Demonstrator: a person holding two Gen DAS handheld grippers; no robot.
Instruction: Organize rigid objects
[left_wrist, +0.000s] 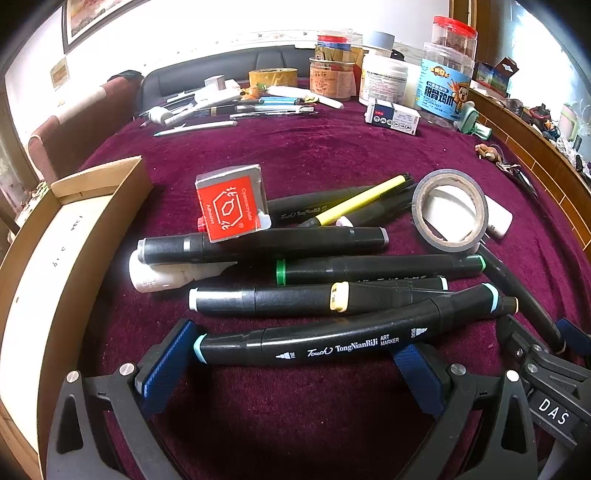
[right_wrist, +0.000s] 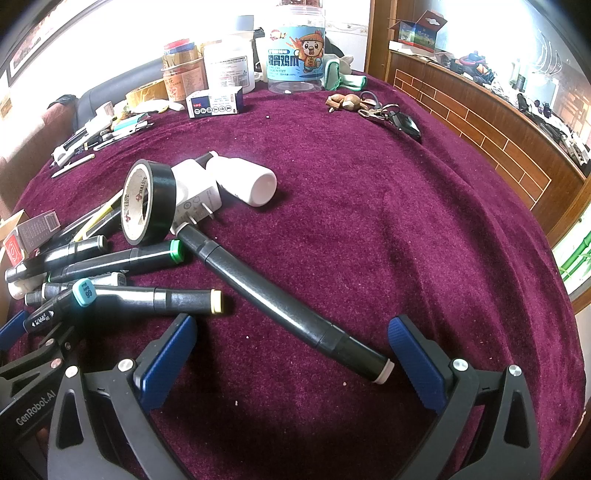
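Note:
Several black art markers lie in a pile on the purple cloth. My left gripper (left_wrist: 291, 358) is open, its blue pads either side of the nearest marker with teal caps (left_wrist: 343, 338), which lies across the gap. My right gripper (right_wrist: 291, 354) is open around the near end of a long black marker with a white tip (right_wrist: 280, 299). A roll of black tape (left_wrist: 448, 210) leans on the pile; it also shows in the right wrist view (right_wrist: 149, 201). A red glue box (left_wrist: 231, 208) rests on a marker. A cardboard box (left_wrist: 55, 254) stands at the left.
A white charger plug (right_wrist: 195, 195) and a white bottle (right_wrist: 251, 181) lie behind the tape. Jars (left_wrist: 447, 81), a small carton (left_wrist: 393, 116), pens (left_wrist: 229, 107) and a tape roll stand at the far edge. Keys (right_wrist: 391, 114) lie far right. A wooden ledge (right_wrist: 480, 122) borders the right.

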